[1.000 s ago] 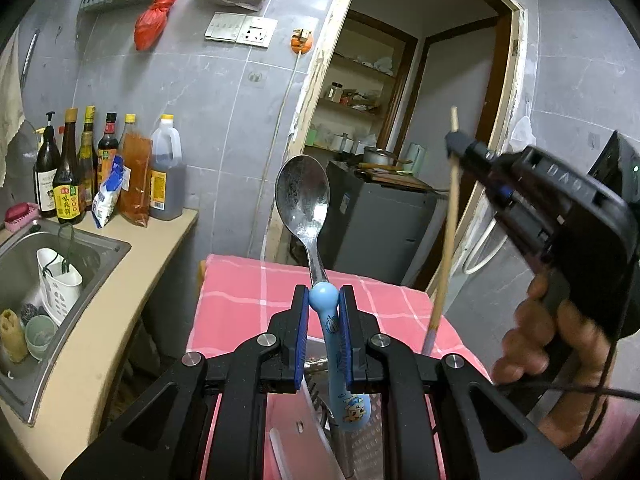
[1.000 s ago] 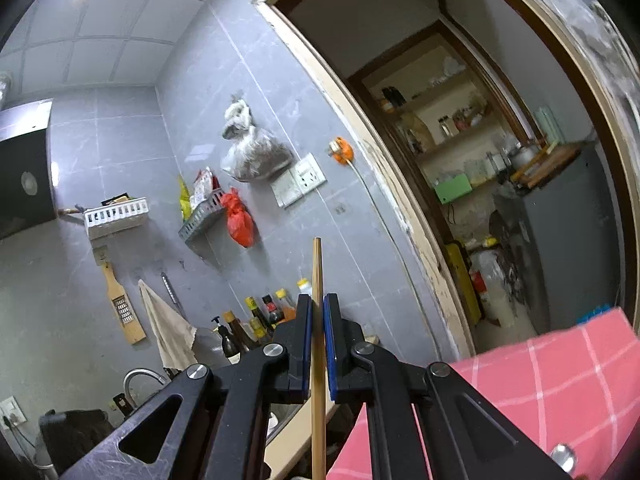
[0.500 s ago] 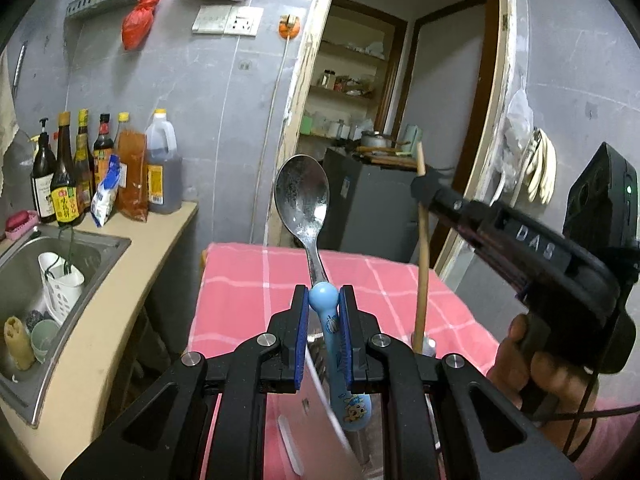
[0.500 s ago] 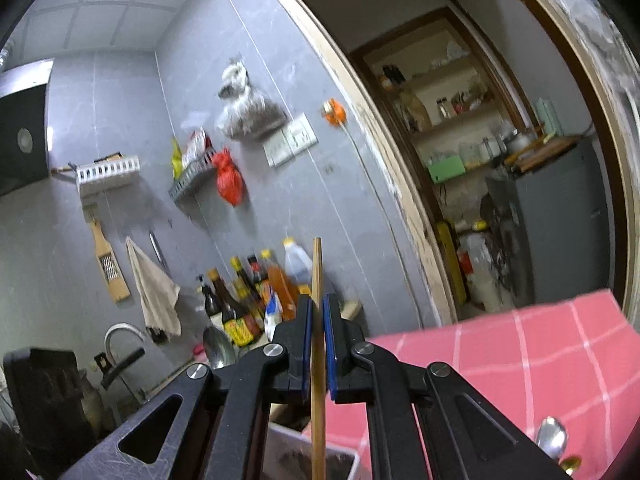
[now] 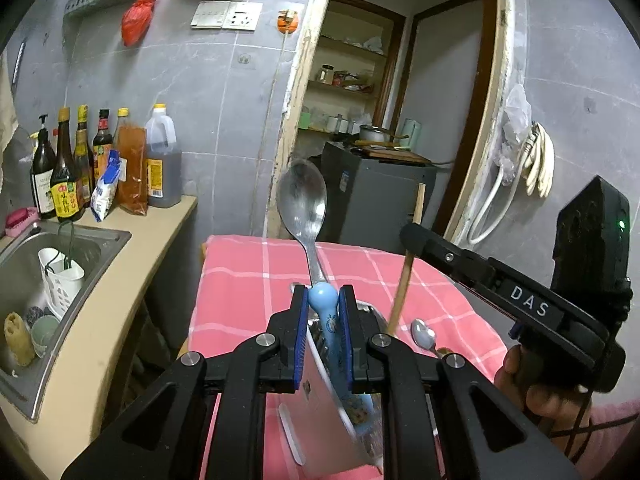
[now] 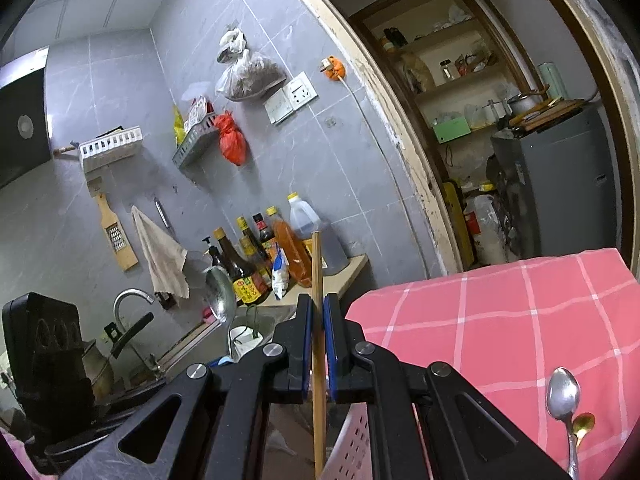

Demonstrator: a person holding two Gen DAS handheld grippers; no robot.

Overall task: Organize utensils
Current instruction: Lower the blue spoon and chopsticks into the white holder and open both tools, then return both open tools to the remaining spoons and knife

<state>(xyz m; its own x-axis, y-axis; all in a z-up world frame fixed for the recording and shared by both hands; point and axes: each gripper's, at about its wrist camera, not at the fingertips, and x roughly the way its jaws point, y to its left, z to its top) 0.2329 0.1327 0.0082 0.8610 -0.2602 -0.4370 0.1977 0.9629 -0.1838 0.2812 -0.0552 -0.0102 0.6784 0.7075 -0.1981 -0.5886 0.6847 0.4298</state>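
As right claw (image 6: 318, 344) lowered, chopstick (image 6: 318, 360) sank

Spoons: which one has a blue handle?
The big spoon held upright in the left gripper. Its handle is light blue. The small silver spoon and gold spoon lying on the pink cloth have none.

Sink (image 5: 44, 248) left of table (image 5: 248, 280), bottles (image 5: 64, 184) behind sink, small spoon (image 6: 563, 394) on table

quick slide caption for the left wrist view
Left gripper fingers clamp a blue-handled spoon upright above a pink checked table.
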